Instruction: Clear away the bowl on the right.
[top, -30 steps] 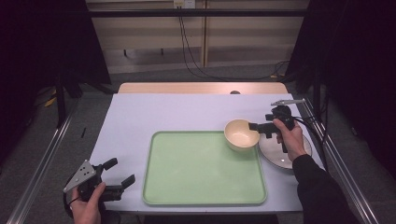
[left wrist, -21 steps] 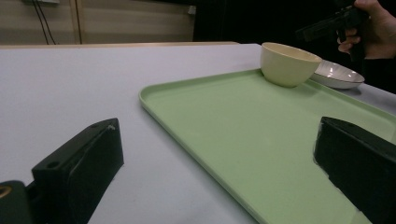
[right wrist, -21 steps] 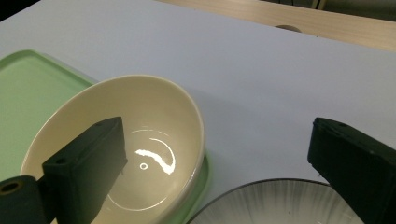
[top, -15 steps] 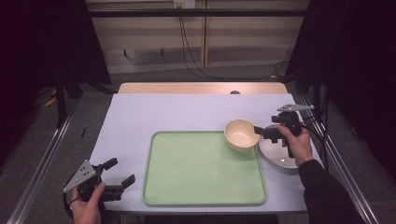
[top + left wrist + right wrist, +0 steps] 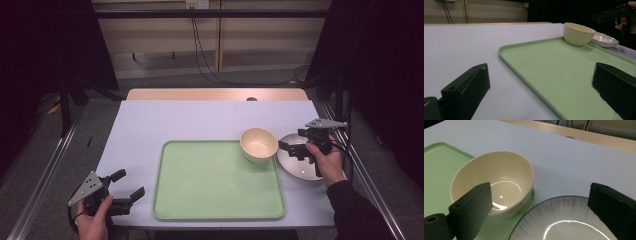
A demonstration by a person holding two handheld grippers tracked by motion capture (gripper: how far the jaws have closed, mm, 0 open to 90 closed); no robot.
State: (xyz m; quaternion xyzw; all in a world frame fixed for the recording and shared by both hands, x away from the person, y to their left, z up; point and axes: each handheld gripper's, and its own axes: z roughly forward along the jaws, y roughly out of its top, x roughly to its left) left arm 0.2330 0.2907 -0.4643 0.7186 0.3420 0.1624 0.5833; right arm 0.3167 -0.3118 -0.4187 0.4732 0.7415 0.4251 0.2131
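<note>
Right gripper [image 5: 292, 149]: jaws apart, over the plate [image 5: 300, 167].
Bowl [image 5: 258, 143]: just ahead, on tray corner [image 5: 272, 150].
Left gripper [image 5: 127, 185]: jaws apart, empty.

Lab: railed table [image 5: 210, 120], dark curtains [image 5: 45, 45]

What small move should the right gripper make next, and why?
Probably lower the right gripper onto the near rim of the grey plate and close. Its jaws are open and empty above the plate, the cream bowl already sits on the green tray's corner, and the plate lies beside the tray.
</note>
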